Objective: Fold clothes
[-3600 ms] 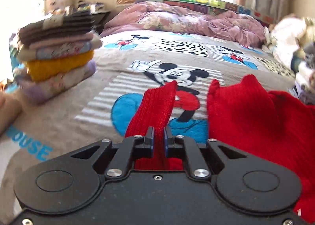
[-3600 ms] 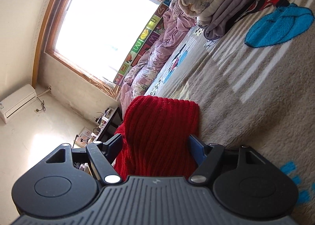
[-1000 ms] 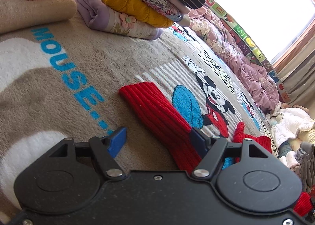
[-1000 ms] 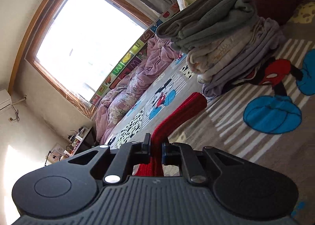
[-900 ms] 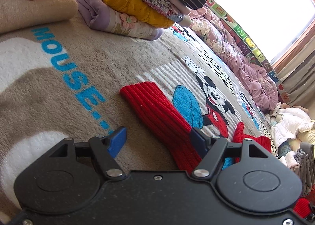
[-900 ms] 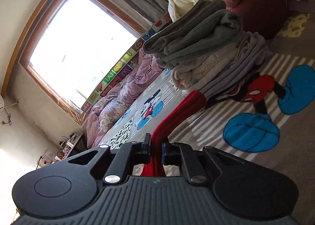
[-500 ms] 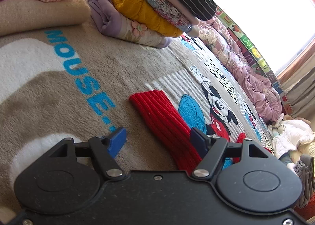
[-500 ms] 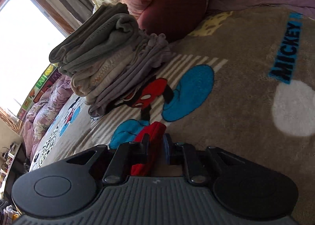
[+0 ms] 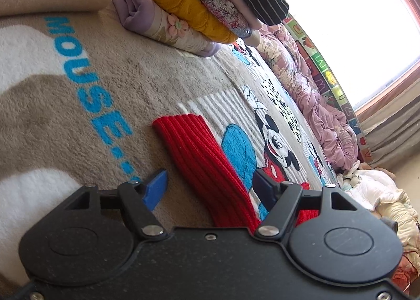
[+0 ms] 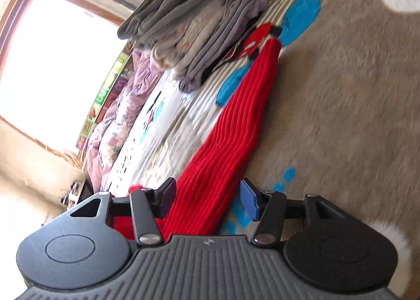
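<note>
Nearest the left wrist camera, the left gripper (image 9: 210, 184) stands wide, holding nothing, its jaws set either side of a red knitted sleeve (image 9: 195, 153) that lies flat on the cartoon-printed bed blanket (image 9: 52, 106). The right gripper (image 10: 208, 199) is also spread wide and empty, straddling the other red sleeve (image 10: 236, 127), which runs away from it toward its cuff. The right view is blurred, so I cannot tell whether that sleeve lies quite smooth. The sweater's body is out of sight behind the grippers. Both sleeves seem laid out, so the step in hand is likely folding them inward: pinch each near the cuff, lift only slightly, and carry it across without dragging the knit into ridges. Farther off sit a stack of folded clothes (image 9: 199, 3) and a grey folded pile (image 10: 194, 22), with a rumpled pink quilt (image 9: 315, 106) by the window
</note>
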`<state>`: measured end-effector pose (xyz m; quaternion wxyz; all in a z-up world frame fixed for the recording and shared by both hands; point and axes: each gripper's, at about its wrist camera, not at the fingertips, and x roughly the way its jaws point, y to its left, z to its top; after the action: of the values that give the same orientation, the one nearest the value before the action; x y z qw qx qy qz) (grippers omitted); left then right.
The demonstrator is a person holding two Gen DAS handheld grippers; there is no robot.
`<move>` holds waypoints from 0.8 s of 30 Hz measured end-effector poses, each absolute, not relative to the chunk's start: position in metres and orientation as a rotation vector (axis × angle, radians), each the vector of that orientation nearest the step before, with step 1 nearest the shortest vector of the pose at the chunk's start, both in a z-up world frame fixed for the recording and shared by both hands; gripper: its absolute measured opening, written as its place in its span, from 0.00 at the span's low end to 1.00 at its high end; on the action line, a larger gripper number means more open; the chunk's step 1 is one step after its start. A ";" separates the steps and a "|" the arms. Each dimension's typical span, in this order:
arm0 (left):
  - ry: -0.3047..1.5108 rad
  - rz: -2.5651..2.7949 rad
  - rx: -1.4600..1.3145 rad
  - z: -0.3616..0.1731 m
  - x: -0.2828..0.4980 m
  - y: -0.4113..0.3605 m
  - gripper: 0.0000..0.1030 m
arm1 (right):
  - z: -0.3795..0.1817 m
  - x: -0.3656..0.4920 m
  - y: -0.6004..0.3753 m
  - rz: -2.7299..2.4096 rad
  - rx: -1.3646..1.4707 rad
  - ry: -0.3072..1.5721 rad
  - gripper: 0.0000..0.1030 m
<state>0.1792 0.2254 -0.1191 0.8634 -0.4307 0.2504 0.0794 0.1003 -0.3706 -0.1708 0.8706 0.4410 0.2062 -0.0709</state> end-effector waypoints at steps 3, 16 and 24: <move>0.490 0.203 -0.991 -0.126 0.174 0.238 0.63 | -0.174 0.098 -0.344 -0.075 0.907 0.437 0.52; 0.367 0.201 -0.852 -0.101 0.168 0.262 0.03 | -0.178 0.090 -0.343 -0.034 0.897 0.413 0.52; 0.565 0.371 -0.696 -0.121 0.178 0.273 0.04 | -0.179 0.090 -0.338 -0.033 0.855 0.410 0.52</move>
<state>0.1777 0.2727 -0.1210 0.8846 -0.3346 0.2715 0.1784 0.0896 -0.3380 -0.1786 0.8896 0.4118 0.1972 -0.0159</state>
